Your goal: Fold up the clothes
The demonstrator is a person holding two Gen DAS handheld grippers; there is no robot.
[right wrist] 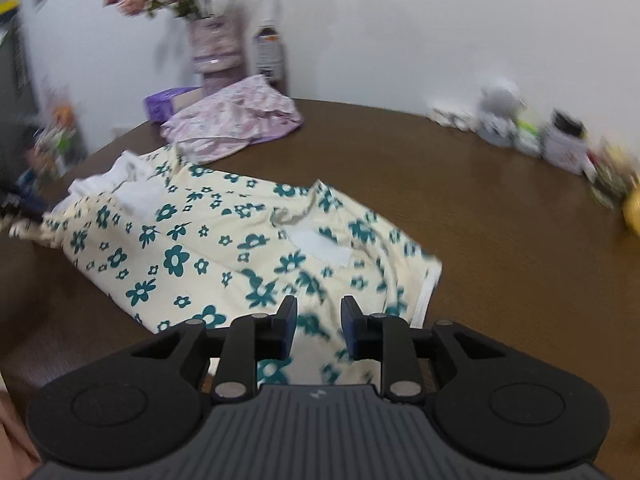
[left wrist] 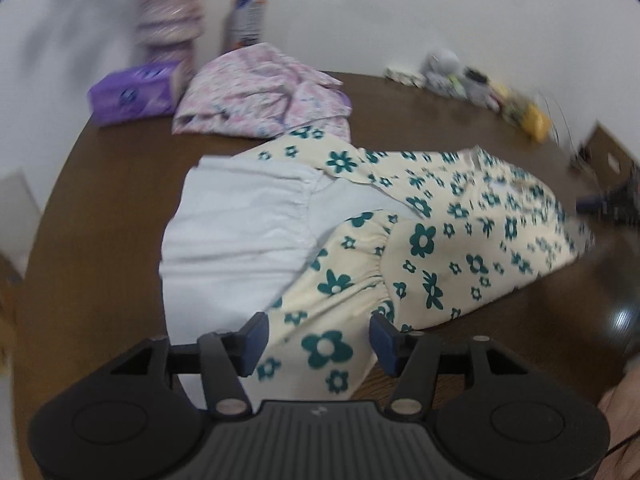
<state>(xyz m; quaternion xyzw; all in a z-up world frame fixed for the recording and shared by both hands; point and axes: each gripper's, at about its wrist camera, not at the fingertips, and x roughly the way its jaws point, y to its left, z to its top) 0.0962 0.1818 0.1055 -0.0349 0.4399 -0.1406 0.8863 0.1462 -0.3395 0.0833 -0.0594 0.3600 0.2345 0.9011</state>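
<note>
Black left gripper (left wrist: 316,338): we see its blue pads spread wide, floral cloth lying between them but not pinched; it holds nothing.
Right gripper (right wrist: 319,326): fingers parted to a middling gap over the near hem, cloth under them, no grip that we can see.
Floral garment (left wrist: 440,240): cream with teal flowers, spread on the brown table (left wrist: 100,200); a gathered sleeve runs toward our left tool, and the pale lining (left wrist: 240,224) is turned out beside it. In the right view the neck label (right wrist: 316,246) faces up.
Step in hand: we judge the fold only begun, both tools poised at the near edge.
Next move: close on sleeve and hem, then lift and carry them across the body, keeping the cloth flat.
Beyond: pink patterned garment (left wrist: 264,92) bunched further back, touching the floral one; purple tissue pack (left wrist: 132,94) beside it; flower vase (right wrist: 216,44) and bottle (right wrist: 268,48) by the wall.
</note>
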